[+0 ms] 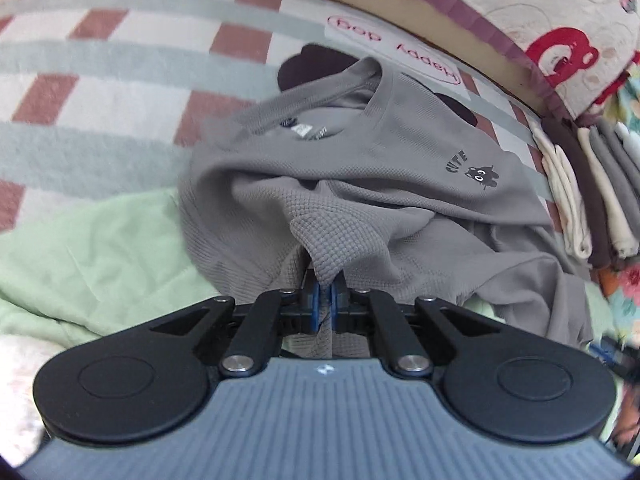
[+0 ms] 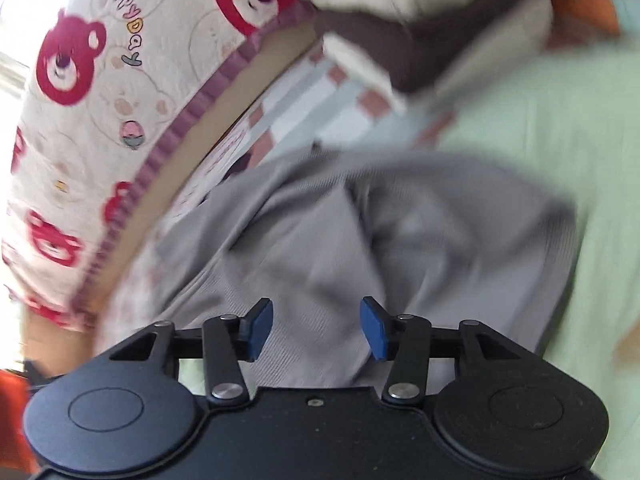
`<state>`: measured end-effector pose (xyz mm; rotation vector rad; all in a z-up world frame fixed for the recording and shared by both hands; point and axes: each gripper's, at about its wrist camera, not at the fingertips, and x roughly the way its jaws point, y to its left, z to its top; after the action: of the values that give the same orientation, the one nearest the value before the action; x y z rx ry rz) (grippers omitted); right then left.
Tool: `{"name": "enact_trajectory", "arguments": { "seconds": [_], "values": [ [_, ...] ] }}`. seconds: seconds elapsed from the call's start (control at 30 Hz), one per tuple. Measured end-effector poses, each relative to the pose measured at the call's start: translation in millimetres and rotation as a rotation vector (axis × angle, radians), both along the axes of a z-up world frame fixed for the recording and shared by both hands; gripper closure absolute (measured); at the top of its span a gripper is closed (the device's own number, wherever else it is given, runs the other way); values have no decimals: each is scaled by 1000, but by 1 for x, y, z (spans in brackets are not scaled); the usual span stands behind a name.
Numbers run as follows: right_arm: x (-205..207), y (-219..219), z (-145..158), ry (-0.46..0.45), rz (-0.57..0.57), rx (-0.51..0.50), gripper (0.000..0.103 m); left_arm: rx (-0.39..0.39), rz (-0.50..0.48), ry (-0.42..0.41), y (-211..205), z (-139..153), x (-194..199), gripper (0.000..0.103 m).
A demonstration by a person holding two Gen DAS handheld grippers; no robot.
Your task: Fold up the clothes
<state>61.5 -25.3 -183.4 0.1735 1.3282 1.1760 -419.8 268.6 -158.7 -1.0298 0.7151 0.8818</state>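
Left gripper (image 1: 327,300) pinches a fold of the grey shirt (image 1: 400,168) to lift it off the bed (image 1: 100,80); right gripper (image 2: 317,328) hovers over it, fingers wide apart, holding nothing.

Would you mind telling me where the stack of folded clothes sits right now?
In the left wrist view, the stack of folded clothes stands at the right edge, beside the grey shirt, below the bear-print pillow.

Left claw (image 1: 329,292) clamped, right claw (image 2: 317,328) agape.

"CUTE" on grey shirt (image 1: 456,160) | "Happy dog" on checked blanket (image 1: 394,50)
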Motion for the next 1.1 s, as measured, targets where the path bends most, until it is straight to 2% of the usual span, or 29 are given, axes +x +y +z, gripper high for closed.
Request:
{"name": "enact_trajectory", "arguments": {
  "seconds": [0.1, 0.2, 0.23, 0.27, 0.3, 0.37, 0.4, 0.47, 0.5, 0.6, 0.7, 0.73, 0.87, 1.03, 1.1],
  "values": [
    [-13, -10, -27, 126, -13, -29, 45, -22, 1, 9, 3, -7, 4, 97],
    [-33, -7, -45, 157, 3, 9, 45, -36, -10, 19, 3, -10, 6, 89],
    [-40, -4, -50, 168, 12, 30, 52, -38, -14, 20, 3, -10, 6, 85],
    [-45, 3, -50, 156, 45, 89, 76, -39, -15, 19, 2, -9, 6, 79],
    [-53, 13, -49, 125, 75, 139, 89, -40, -16, 18, 1, -9, 5, 77],
    [-64, 30, -41, 73, 103, 215, 98, -56, -7, 18, 1, -8, 3, 73],
    [-66, 34, -34, 69, 115, 277, 98, -67, 5, 7, 2, -7, -2, 72],
    [-66, 34, -12, 40, 138, 377, 98, -83, 37, -28, 3, -2, -13, 61],
    [-63, 29, 4, -2, 129, 421, 98, -84, 53, -44, 3, 1, -20, 59],
    [-38, -4, 45, -116, 1, 491, 98, -96, 84, -69, 8, 3, -31, 54],
    [-17, -41, 70, -256, -125, 471, 98, -116, 107, -93, 13, 3, -37, 50],
    [-14, -48, 74, -276, -152, 454, 98, -131, 101, -105, 14, 0, -34, 50],
    [-15, -66, 60, -315, -183, 347, 98, -123, 58, -97, 18, -8, -13, 44],
    [-17, -63, 33, -299, -204, 272, 98, -117, 14, -6, 26, -23, 14, 31],
    [-16, -63, 29, -309, -218, 246, 98, -118, -5, 20, 29, -30, 24, 33]
  ]
}}
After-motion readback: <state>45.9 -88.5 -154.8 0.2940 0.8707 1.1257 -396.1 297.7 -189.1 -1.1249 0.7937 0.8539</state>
